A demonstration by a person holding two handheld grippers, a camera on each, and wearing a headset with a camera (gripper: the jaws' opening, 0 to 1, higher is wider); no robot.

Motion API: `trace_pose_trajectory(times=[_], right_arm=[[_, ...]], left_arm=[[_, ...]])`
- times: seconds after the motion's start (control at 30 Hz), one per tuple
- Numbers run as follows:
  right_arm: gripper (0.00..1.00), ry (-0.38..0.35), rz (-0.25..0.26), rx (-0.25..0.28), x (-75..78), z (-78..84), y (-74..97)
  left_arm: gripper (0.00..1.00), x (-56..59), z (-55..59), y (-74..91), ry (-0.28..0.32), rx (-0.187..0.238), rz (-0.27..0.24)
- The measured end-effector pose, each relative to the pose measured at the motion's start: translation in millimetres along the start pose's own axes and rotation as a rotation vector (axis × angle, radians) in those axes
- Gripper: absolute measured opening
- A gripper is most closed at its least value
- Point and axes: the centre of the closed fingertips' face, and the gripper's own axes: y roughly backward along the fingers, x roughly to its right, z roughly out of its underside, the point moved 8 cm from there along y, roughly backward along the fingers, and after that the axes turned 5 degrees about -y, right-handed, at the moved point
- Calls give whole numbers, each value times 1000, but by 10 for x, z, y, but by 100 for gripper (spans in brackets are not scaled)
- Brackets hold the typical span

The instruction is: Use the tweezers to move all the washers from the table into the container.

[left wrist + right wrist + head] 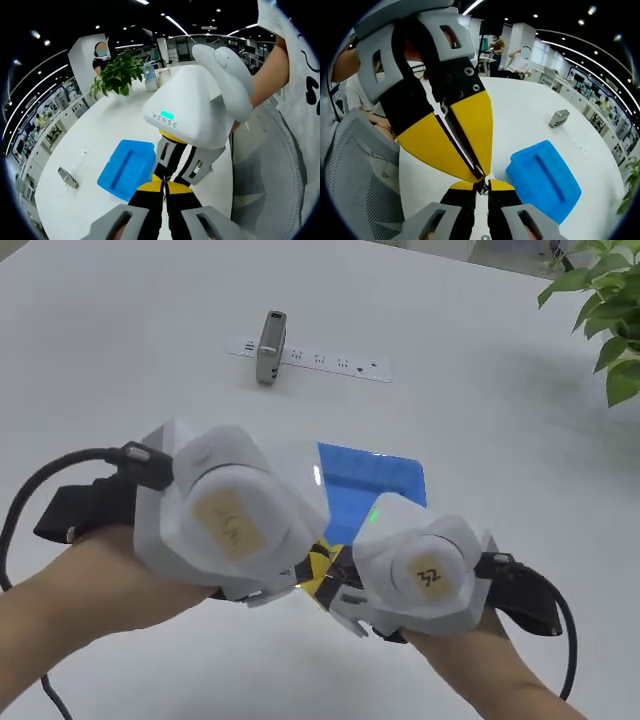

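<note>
My two grippers meet tip to tip low over the white table (480,420), just in front of the blue container (375,485). In the right gripper view, the left gripper (481,176) reaches down from above with its yellow jaws pressed on a thin dark strip, the tweezers (462,145). My right gripper (482,186) has its yellow tips closed to a narrow slit on the strip's end. The left gripper (164,186) faces the right gripper's white housing (192,107). The blue container (127,167) (543,180) lies upside down beside them.
A white power strip (315,358) with a grey adapter (271,345) lies at the back of the table. A potted plant (600,310) stands at the far right edge. A mesh chair back (265,165) is close behind the hands.
</note>
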Motion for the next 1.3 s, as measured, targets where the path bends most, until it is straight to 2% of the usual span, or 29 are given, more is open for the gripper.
trace_pose_trajectory(times=[0.23,0.4,0.53,0.67,0.9,1.2,1.3], right_arm=[[4,48,36,23,138,-153,89],[4,112,60,8,269,-233,70],[4,124,56,1,371,-251,20],[4,142,52,-8,453,-287,-33],[4,153,47,-10,618,-345,-160],[4,133,22,-36,754,-279,-411],[4,101,0,-41,785,-241,-477]], left_arm=[[0,-79,-126,75,-14,19,-97],[0,-168,-129,67,10,39,-160],[0,-240,-95,7,39,53,-206],[0,-327,-64,-23,74,64,-234],[0,-494,1,-102,93,66,-273],[0,-614,169,-277,113,42,-284],[0,-639,217,-340,125,33,-283]])
